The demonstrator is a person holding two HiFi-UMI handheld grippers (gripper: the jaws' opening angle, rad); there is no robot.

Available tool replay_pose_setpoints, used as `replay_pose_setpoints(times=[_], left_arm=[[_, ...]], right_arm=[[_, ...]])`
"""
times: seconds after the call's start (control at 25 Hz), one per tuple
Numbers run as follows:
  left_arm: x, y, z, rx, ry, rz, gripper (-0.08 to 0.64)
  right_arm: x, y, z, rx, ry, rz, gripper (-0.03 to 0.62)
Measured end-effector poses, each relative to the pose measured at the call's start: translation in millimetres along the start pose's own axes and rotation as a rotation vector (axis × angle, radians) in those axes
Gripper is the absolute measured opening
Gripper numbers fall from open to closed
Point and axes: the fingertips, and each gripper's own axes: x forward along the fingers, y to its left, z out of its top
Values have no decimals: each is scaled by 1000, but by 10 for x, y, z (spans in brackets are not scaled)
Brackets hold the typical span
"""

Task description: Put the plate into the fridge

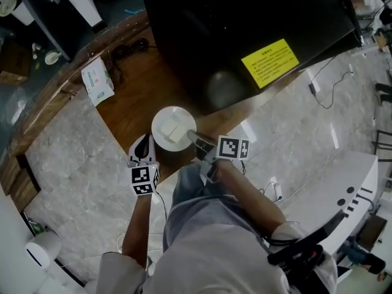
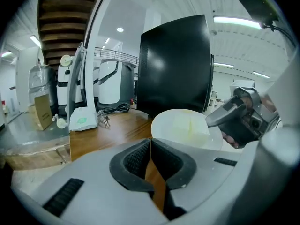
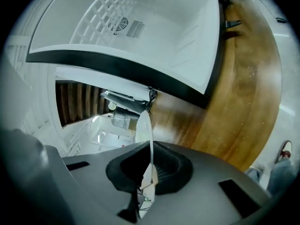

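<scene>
A round white plate [image 1: 173, 128] with a pale block on it hangs above the wooden platform, in front of the black fridge [image 1: 245, 29] with its yellow label. My right gripper [image 1: 191, 135] is shut on the plate's right rim. In the right gripper view the plate [image 3: 144, 125] stands edge-on between the pads of that gripper [image 3: 150, 144]. My left gripper [image 1: 145, 143] is just left of the plate, shut and holding nothing. Its own view shows its pads [image 2: 150, 142] meeting, with the plate [image 2: 180, 125] and the fridge [image 2: 176, 69] ahead.
A green-and-white packet [image 1: 98, 81] and black cables [image 1: 128, 48] lie on the wooden platform [image 1: 141, 90] left of the fridge. Marble floor [image 1: 73, 158] surrounds it. A white machine [image 1: 343, 195] stands at the lower right, and a cable [image 1: 331, 84] runs across the floor on the right.
</scene>
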Motion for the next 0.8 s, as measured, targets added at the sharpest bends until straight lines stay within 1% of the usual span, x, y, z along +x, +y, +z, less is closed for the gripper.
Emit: replay_pose_setpoints(times=[0.2, 0.32, 0.48, 0.6, 0.68, 0.8], left_arm=[[-88, -539, 182, 45, -42, -13, 20], [-119, -1085, 258, 71, -44, -32, 20], [-154, -2193, 374, 100, -46, -44, 20], [-300, -3239, 495, 106, -54, -41, 20], [-445, -3956, 586, 127, -52, -41, 20], [-418, -4766, 668, 147, -41, -27, 20]], right_arm=[[-450, -6, 87, -28, -15, 10, 23], [-930, -103, 169, -32, -32, 13, 23], [-1972, -349, 263, -47, -34, 17, 23], [-3014, -520, 333, -41, -43, 32, 23], [-3733, -582, 379, -44, -57, 40, 23], [-4527, -731, 553, -48, -85, 46, 23]])
